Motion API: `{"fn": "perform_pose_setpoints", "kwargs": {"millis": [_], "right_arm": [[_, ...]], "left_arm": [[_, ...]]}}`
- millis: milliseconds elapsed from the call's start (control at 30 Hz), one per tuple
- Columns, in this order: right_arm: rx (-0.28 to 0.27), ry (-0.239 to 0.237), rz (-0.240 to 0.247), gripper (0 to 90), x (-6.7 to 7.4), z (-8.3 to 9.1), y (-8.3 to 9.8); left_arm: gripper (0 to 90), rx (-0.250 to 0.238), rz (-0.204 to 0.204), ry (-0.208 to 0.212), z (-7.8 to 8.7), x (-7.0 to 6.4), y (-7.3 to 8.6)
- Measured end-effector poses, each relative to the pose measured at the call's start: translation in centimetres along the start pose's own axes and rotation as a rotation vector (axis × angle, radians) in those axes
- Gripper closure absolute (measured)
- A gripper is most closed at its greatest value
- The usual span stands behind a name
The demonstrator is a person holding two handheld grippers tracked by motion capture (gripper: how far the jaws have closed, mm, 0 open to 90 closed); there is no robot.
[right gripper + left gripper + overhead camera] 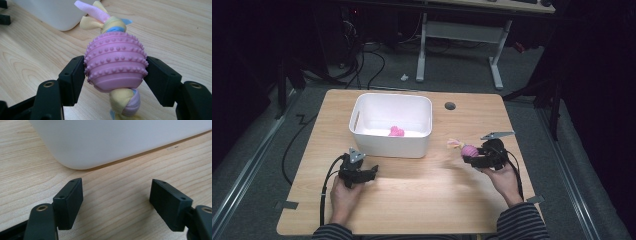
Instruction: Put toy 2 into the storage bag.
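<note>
A pink studded rubber ball toy (115, 65) with knotted yellow, pink and blue cloth strips through it is clamped between the jaws of my right gripper (115, 75). In the high view that toy (468, 149) hangs just above the wooden table (422, 200), right of a white bin (390, 142), with my right gripper (473, 154) shut on it. A smaller pink object (396, 131) lies inside the bin. My left gripper (371, 172) rests low by the bin's near left corner, and its jaws (116, 200) stand open over bare wood, facing the white bin wall (105, 142).
A round cable hole (450, 106) sits in the table behind the bin's right side. Cables trail from both grippers toward the near edge. Beyond the table is dark floor with desk legs (497, 65) and cords.
</note>
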State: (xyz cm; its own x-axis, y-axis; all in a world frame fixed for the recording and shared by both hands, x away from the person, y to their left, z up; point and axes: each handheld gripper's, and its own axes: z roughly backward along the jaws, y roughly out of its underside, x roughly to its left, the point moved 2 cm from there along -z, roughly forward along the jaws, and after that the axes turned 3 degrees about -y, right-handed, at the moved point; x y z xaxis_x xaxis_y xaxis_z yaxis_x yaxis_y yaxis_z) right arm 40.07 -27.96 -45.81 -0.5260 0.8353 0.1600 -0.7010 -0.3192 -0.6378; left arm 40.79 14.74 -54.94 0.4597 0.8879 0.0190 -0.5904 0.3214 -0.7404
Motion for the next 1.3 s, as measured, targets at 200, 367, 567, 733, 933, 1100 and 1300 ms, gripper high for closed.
{"fn": "perform_pose_setpoints", "kwargs": {"millis": [200,367,567,733,933,1100,1300], "right_arm": [[-0.01,-0.01,0.038,34.7,0.7,1.1,-0.8],[-0.028,-0.01,0.07,34.7,1.3,1.8,-1.6],[-0.053,-0.012,0.115,34.7,1.9,2.3,-2.4],[-0.061,-0.004,0.143,34.7,2.4,2.6,-3.1],[-0.073,0.007,0.164,34.8,2.9,3.5,-4.4],[-0.079,-0.012,0.184,34.7,3.4,4.1,-5.6],[-0.088,-0.027,0.209,34.8,4.1,4.3,-6.8]], "left_arm": [[27.2,0.0,-0.001,0.0,0.0,0.0,0.0],[27.2,0.0,0.0,0.0,0.0,0.0,0.0],[27.2,0.0,-0.001,0.0,0.0,0.0,0.0],[27.2,0.0,0.0,0.0,0.0,0.0,0.0],[27.2,-0.001,0.0,0.0,0.0,0.0,0.0],[27.1,-0.002,0.001,-0.001,0.0,0.0,0.0],[28.1,0.0,-0.001,0.0,0.1,0.0,0.1]]}}
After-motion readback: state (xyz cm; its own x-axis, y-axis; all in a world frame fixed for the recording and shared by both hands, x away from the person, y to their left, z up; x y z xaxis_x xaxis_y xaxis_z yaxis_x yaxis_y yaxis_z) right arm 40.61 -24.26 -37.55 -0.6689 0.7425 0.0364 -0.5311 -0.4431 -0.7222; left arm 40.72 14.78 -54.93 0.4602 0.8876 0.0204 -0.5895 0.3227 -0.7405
